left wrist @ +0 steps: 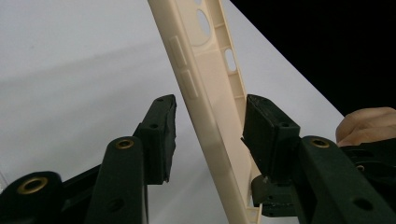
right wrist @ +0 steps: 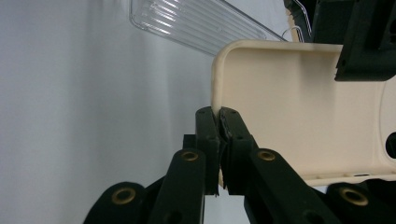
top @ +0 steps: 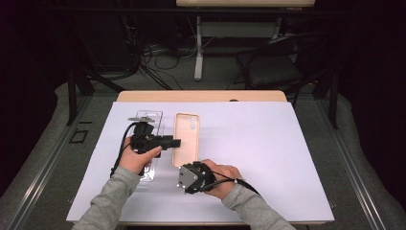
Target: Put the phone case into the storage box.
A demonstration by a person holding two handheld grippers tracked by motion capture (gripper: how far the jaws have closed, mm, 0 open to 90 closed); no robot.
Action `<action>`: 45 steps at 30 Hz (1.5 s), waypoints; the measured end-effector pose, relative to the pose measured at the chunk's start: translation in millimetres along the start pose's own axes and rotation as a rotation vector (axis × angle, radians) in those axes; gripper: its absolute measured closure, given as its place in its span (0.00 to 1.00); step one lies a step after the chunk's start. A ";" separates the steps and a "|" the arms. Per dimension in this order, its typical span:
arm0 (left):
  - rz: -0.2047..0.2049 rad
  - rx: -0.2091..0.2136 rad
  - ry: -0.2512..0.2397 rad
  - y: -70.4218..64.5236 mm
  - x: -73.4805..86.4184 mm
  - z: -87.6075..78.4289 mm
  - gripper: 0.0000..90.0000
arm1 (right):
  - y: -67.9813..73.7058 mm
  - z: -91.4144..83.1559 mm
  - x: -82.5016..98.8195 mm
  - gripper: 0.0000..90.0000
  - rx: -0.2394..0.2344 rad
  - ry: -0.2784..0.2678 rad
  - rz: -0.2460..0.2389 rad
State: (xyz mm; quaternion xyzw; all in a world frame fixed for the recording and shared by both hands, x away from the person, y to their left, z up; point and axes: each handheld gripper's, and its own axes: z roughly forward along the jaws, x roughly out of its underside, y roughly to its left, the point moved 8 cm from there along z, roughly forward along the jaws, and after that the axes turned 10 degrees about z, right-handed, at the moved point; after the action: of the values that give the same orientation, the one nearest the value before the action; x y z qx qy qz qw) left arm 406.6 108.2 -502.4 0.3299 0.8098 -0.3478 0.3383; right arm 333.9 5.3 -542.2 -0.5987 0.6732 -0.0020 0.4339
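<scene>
Both tongs work on one cream phone case (top: 185, 139), which lies flat on the white table cover (top: 268, 153), just left of its middle. Left gripper (top: 173, 142) reaches in from 9 o'clock of the case; in its own view its jaws stand apart, one on either side of the case's long side wall (left wrist: 208, 116), the right-hand pad at or very near the inner face, the left-hand pad clear of the outer face. Right gripper (top: 184, 168) sits at 6 o'clock of the case, and in its own view its jaws are pressed together on the case's near end wall (right wrist: 215, 100), close to a rounded corner.

A clear plastic tray (top: 154, 167) lies at 9 o'clock of the case, under the left hand (top: 139, 159); whether anything sits in it cannot be told.

The right hand (top: 222, 178) and gripper body hide the right jaws in the high view.
</scene>
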 end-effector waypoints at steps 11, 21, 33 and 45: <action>-0.064 0.022 -0.020 1.3 -0.4 -0.7 0.73 | 2.8 0.0 -2.0 0.98 -0.002 -0.011 -0.011; -0.163 0.050 -0.054 6.2 -1.7 -5.7 0.74 | 3.7 -0.3 -3.2 0.98 -0.003 -0.017 -0.024; -0.196 0.043 -0.071 9.7 -1.9 -9.5 0.80 | 6.8 -0.7 -6.3 0.98 -0.012 -0.032 -0.044; -0.224 0.049 -0.090 11.6 -2.6 -12.0 0.85 | 10.3 -0.5 -8.3 0.98 -0.019 -0.038 -0.061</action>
State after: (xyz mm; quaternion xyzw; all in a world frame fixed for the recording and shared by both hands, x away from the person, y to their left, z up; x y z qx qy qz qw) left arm 413.1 123.1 -498.0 0.2294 0.8168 -0.4177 0.3252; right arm 324.6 14.7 -542.4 -0.6229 0.6463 0.0027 0.4407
